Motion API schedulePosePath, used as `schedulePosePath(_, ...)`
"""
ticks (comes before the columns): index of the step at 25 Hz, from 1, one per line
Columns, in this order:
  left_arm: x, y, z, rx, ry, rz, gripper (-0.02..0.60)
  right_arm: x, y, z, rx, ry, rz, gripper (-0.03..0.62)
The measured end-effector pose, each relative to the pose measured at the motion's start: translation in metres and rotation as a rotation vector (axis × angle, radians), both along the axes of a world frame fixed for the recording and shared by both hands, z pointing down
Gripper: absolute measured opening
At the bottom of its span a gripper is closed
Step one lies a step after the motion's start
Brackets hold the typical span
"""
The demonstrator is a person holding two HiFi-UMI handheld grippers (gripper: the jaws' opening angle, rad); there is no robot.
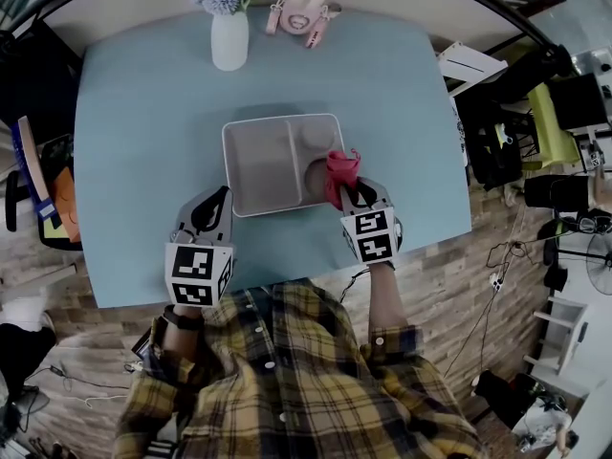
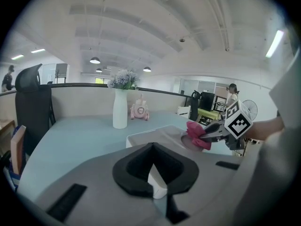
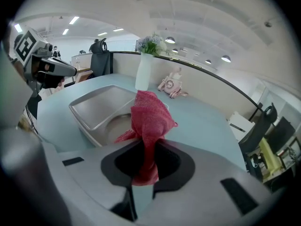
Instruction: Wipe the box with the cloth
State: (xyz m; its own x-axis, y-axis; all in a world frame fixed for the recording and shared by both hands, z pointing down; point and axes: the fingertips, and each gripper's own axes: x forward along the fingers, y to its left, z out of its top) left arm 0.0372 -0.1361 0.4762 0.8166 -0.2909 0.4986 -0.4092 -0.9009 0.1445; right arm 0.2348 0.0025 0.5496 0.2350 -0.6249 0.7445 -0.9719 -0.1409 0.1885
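A pale grey box (image 1: 263, 165) with compartments sits mid-table on the blue table (image 1: 143, 161). My right gripper (image 1: 356, 197) is at the box's front right corner, shut on a red cloth (image 1: 341, 172) that hangs over the round compartment. In the right gripper view the cloth (image 3: 148, 114) rises from between the jaws of the right gripper (image 3: 145, 171), above the box (image 3: 94, 109). My left gripper (image 1: 215, 204) is at the box's front left corner. In the left gripper view a white piece of the box's wall sits between the narrowed jaws of the left gripper (image 2: 157, 185).
A white vase with flowers (image 1: 229, 36) and a pink toy (image 1: 301, 12) stand at the table's far edge. A black office chair (image 1: 29, 180) is off the left side. Shelves and cables crowd the floor on the right.
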Motion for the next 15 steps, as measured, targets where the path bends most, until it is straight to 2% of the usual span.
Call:
schedulePosePath(8,0.004,0.003,-0.001,0.003,0.004,0.003,-0.008,0.02,0.017,0.001,0.007,0.026,0.066,0.063)
schedulePosePath(15,0.009,0.007,-0.006,0.014,0.013,0.009,-0.007,0.023,0.02,-0.003,0.007,0.035,0.075,0.063)
